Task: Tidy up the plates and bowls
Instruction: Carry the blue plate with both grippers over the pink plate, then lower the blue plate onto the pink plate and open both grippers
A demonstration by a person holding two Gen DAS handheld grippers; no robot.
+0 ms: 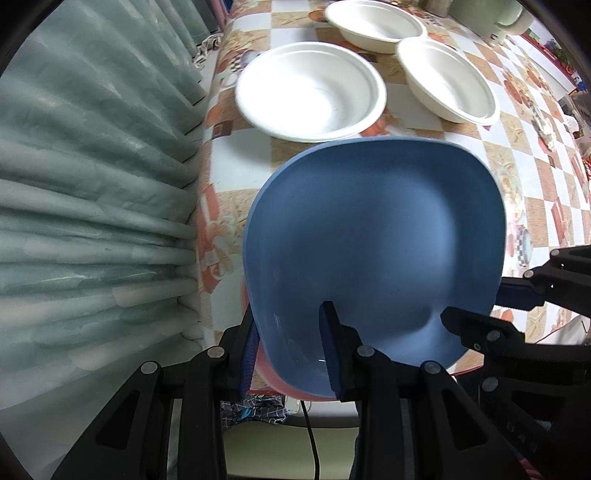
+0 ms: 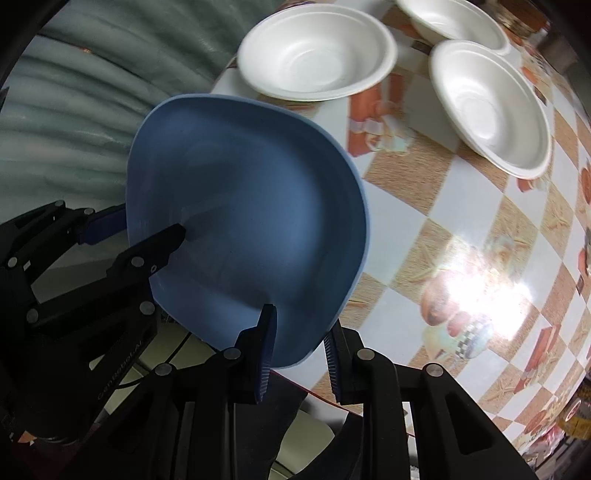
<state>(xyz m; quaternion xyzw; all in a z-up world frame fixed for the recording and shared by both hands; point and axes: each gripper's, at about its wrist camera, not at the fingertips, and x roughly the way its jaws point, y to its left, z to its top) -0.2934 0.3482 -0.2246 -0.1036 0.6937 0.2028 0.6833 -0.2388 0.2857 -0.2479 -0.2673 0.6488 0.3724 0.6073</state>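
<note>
Both the left gripper (image 1: 290, 345) and right gripper (image 2: 301, 360) clench the blue plate's (image 1: 373, 236) rim. Keep it level while carrying; the white bowls (image 1: 310, 90) wait at upper frame.

A blue plate (image 1: 373, 236) with rounded-square outline and raised rim is held tilted above the near edge of the surface. A pink plate (image 1: 284, 387) is seen beneath its near edge. Three white round bowls (image 1: 310, 90) (image 1: 448, 79) (image 1: 375, 24) are set upright toward twelve o'clock, near one another.
</note>
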